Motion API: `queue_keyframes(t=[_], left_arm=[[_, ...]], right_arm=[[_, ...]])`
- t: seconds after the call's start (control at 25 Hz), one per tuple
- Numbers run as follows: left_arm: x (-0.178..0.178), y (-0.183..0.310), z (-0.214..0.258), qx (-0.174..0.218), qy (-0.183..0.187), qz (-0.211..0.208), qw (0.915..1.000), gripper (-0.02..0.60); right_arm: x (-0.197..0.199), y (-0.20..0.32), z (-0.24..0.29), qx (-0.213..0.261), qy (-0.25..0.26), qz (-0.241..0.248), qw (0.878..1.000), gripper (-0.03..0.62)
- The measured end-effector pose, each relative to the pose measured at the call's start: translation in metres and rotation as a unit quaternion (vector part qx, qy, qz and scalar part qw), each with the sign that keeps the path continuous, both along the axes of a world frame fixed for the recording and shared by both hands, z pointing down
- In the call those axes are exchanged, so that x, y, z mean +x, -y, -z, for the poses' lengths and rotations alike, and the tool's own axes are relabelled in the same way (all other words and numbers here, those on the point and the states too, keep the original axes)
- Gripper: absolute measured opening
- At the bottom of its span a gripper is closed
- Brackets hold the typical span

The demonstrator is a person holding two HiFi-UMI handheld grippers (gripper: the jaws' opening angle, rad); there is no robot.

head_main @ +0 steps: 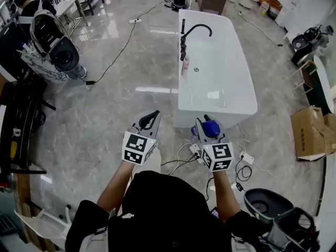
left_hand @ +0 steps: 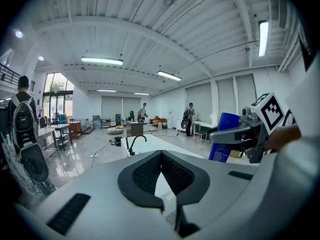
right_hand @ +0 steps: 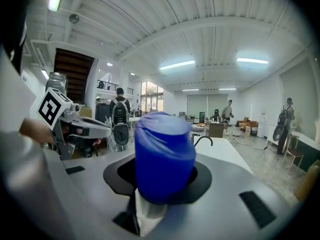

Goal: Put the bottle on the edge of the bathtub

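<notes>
My right gripper (head_main: 207,124) is shut on a blue bottle (head_main: 211,128), held upright just short of the near end of the white bathtub (head_main: 182,96). In the right gripper view the blue bottle (right_hand: 164,154) fills the space between the jaws, with the bathtub (right_hand: 226,155) and its black faucet (right_hand: 202,140) beyond. My left gripper (head_main: 154,115) hovers to the left, level with the right one, shut with nothing in it. From the left gripper view its tips (left_hand: 161,153) meet, and the blue bottle (left_hand: 224,139) shows at the right.
A small pink bottle (head_main: 185,64) stands on the tub's left rim by the black faucet (head_main: 185,38). Cables and power strips (head_main: 195,150) lie on the floor below my hands. A cardboard box (head_main: 310,133) and a black bin (head_main: 265,203) sit at the right. Equipment (head_main: 52,49) stands far left.
</notes>
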State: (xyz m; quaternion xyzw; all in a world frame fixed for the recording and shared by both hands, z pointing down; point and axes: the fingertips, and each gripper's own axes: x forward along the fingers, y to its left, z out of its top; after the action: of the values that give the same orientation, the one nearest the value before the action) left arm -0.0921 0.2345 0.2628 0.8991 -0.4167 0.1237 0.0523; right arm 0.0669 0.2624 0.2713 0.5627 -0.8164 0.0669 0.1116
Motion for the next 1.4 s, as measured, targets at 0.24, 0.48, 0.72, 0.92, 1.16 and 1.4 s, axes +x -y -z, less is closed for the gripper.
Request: queue_keyframes(t=[0.24,0.48,0.72,0.92,1.16,1.4], left_arm=[[0.004,0.067,-0.006,-0.006,-0.001,-0.017,0.9998,0.014],[-0.012,0.143,-0.007,-0.013,-0.007,-0.028,0.9995,0.014],[-0.033,0.199,0.001,-0.015,-0.009,-0.043,0.9989,0.014],[-0.038,0.233,-0.005,-0.022,-0.013,-0.06,0.9979,0.014],[-0.03,0.262,-0.013,-0.032,-0.005,-0.084,0.9959,0.014],[-0.014,0.287,-0.029,-0.043,0.009,-0.1,0.9941,0.014]], right_arm=[[-0.001,0.066,-0.01,-0.012,0.003,-0.013,1.0,0.133],[-0.018,0.14,-0.006,-0.016,-0.006,-0.02,1.0,0.133],[-0.036,0.192,0.011,-0.006,-0.008,-0.034,0.999,0.133],[-0.046,0.225,0.007,-0.011,-0.014,-0.045,0.999,0.133],[-0.044,0.25,-0.003,-0.027,-0.012,-0.065,0.997,0.133],[-0.034,0.275,-0.021,-0.043,-0.007,-0.072,0.996,0.133]])
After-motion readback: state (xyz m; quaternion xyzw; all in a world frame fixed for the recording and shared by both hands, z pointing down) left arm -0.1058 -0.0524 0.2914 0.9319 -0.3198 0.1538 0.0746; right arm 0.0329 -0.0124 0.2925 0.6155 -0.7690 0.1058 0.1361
